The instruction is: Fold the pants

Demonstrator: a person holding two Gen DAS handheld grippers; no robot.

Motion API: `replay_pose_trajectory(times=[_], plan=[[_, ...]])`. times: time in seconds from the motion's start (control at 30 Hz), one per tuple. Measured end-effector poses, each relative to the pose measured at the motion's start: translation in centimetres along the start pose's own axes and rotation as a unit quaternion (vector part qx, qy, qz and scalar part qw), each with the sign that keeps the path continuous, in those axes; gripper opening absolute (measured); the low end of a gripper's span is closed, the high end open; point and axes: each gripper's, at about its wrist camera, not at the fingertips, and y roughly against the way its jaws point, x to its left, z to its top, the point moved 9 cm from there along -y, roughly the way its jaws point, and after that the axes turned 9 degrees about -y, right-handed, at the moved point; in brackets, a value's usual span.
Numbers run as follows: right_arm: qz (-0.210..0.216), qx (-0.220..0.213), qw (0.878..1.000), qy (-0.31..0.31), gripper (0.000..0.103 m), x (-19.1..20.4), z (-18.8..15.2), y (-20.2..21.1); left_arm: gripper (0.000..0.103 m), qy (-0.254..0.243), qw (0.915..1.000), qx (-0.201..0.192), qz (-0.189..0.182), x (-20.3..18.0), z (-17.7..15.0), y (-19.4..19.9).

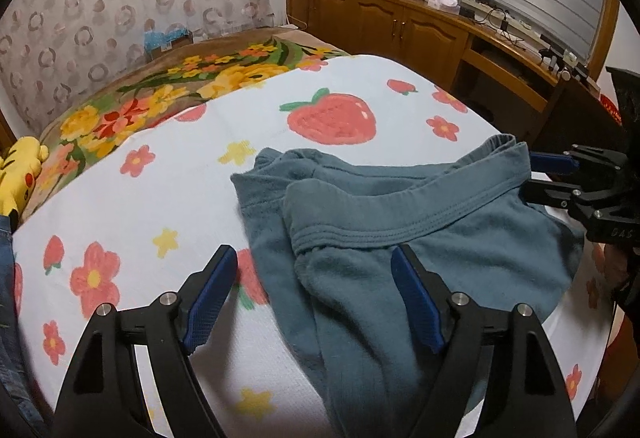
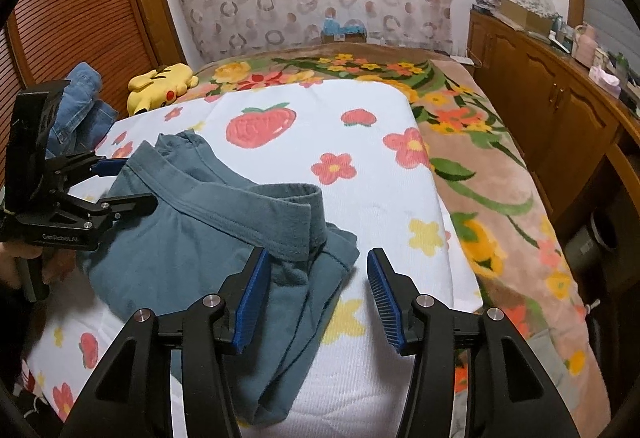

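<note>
Blue-grey pants lie rumpled on a white strawberry-and-flower blanket, waistband bunched and turned over. My left gripper is open just above the left end of the waistband, holding nothing. In the right wrist view the pants lie left of centre. My right gripper is open over the pants' right edge, holding nothing. Each gripper also shows in the other's view, open at the waistband ends: the right one and the left one.
A brown floral blanket covers the bed beyond the white one. A yellow plush toy and folded jeans lie at the bed's far left. Wooden cabinets with clutter run along the right side.
</note>
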Motion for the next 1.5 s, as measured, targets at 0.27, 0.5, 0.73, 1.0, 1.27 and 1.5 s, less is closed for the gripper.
replay_pose_trajectory(times=[0.27,0.5,0.73,1.0,1.27,1.5], plan=[[0.007,0.018,1.0,-0.01,0.053,-0.6,-0.1,-0.9,0.077,0.026,0.9992,-0.003,-0.029,0.3,0.1,-0.4],[0.021,0.018,1.0,-0.008,0.053,-0.2,-0.2,-1.2,0.039,0.047,0.9966,-0.012,-0.067,0.2,0.5,-0.2],[0.049,0.026,0.998,-0.006,0.021,0.8,-0.2,-1.7,0.019,0.042,0.996,-0.026,-0.074,-0.5,0.7,0.9],[0.079,0.01,0.997,0.002,0.015,2.2,-0.1,-0.5,0.019,0.046,0.9952,-0.069,-0.053,-0.3,0.4,5.1],[0.117,-0.007,0.993,0.03,0.015,5.6,0.1,1.5,0.019,0.057,0.9937,-0.096,-0.014,1.1,-1.4,9.9],[0.155,-0.008,0.986,0.058,0.015,8.8,-0.5,2.5,0.019,0.085,0.9908,-0.105,0.009,2.8,-4.6,13.1]])
